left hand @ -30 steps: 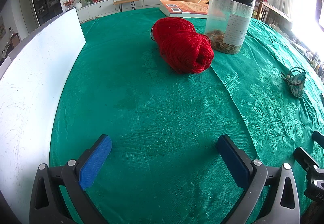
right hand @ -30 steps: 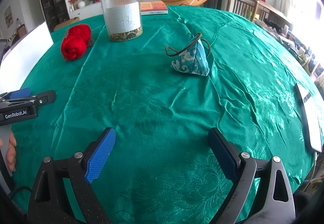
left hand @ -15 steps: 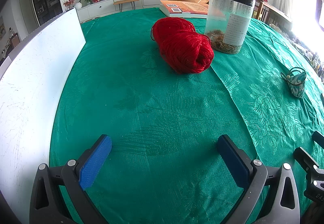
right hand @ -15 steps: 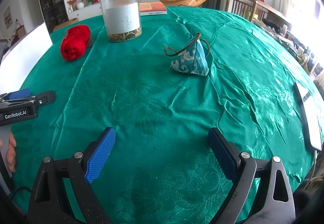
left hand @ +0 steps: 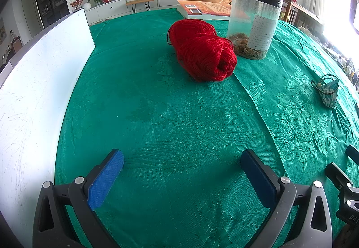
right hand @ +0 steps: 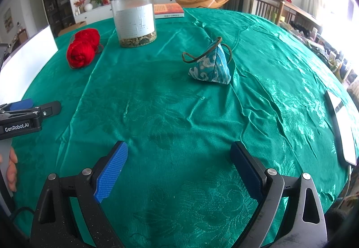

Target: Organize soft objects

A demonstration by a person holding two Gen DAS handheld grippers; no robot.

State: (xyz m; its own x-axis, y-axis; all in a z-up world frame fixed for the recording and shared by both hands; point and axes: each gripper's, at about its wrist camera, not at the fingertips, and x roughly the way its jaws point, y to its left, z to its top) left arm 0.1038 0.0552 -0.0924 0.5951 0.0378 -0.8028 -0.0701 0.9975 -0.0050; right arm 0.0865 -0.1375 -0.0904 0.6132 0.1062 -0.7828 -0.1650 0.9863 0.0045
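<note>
- Your bench (left hand: 157, 113) is wide and round-edged, draped in a shiny green damask cloth that lies creased; behind it sits a living room with a dark television, potted plants, tan lounge chairs and bright windows on your right.
- A tall white board (left hand: 33, 82) stands along the bench's left edge, well apart from the soft things.
- The clear plastic jar with a black lid (left hand: 254, 23) stands upright with dried bits at its bottom, just beside the yarn on its right in the left wrist view.
- The skein of red yarn (left hand: 202, 50) lies on the cloth well ahead of your left tool, its long axis running from far left to near right, the near end facing you with a hollow centre.
- An orange-covered book (left hand: 204, 9) lies flat at the far edge, behind the yarn and jar.
- The small teal patterned fabric pouch shaped like a pyramid (right hand: 211, 66) sits ahead of your right tool, tip up, its brown cord looped over the top; it is well apart from the jar.
- Your left tool (left hand: 181, 176) hovers low over bare cloth, blue pads spread wide, gripping nothing.
- Your right tool (right hand: 179, 167) is likewise spread wide and holds nothing.
- A white flat device (right hand: 341, 126) lies at the bench's right edge.
</note>
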